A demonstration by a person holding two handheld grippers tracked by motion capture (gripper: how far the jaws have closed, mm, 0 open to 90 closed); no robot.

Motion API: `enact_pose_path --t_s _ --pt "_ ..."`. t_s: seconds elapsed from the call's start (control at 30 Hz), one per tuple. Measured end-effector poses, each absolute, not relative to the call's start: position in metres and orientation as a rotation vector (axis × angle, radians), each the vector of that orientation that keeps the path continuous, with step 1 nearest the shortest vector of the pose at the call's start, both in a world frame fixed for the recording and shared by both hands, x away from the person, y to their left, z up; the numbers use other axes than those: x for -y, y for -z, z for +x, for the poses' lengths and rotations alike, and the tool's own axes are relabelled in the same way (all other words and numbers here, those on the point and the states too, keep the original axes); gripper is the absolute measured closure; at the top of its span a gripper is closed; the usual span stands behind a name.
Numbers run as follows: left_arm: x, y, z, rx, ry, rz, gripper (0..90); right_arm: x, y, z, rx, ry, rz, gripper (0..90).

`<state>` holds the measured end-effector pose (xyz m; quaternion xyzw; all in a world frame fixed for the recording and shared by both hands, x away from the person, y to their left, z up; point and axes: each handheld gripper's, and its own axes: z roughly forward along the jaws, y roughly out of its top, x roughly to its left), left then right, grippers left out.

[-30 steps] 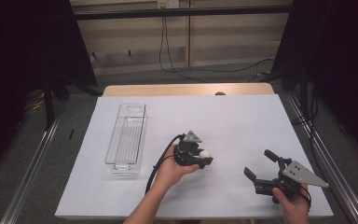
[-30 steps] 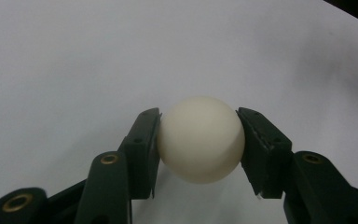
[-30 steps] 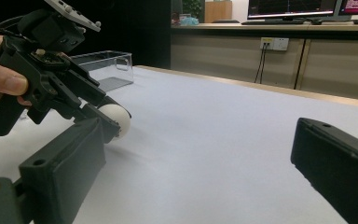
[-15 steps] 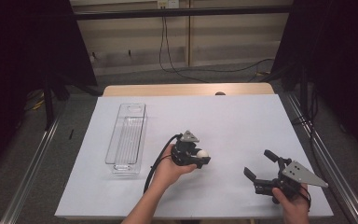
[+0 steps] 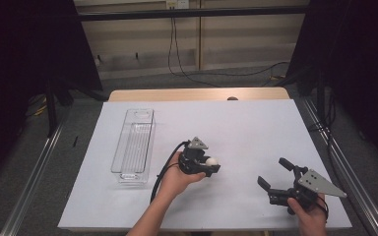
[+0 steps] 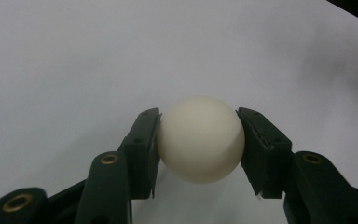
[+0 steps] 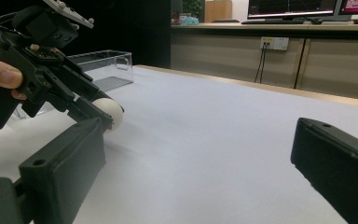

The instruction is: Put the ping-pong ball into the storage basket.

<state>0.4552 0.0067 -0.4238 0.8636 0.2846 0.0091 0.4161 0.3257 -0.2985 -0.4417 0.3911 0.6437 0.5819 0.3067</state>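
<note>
A white ball (image 6: 200, 139) sits clamped between the two black jaws of my left gripper (image 6: 198, 140). In the high view that left gripper (image 5: 210, 164) is near the middle of the white table, with the ball (image 5: 211, 161) at its tip just above the surface. The right gripper view shows the ball (image 7: 110, 112) close to the tabletop at the left. My right gripper (image 5: 274, 174) rests at the front right of the table, jaws wide apart with nothing between them. Its jaws frame the right gripper view (image 7: 196, 158).
A clear plastic bin (image 5: 134, 143) stands lengthwise at the left of the white table (image 5: 246, 123); in the right gripper view the bin (image 7: 103, 69) lies behind the left gripper. A black cable trails from the left gripper toward the front edge.
</note>
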Motion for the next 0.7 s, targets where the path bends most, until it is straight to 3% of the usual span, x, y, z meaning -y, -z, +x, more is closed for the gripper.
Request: enact_pose_path --t_s 0.7 --pt "-0.0133 0.4206 0.4568 -0.736 -0.025 2.145 51.2 0.2986 0.4418 0.3257 -1.704 -1.541 1.036 2.6"
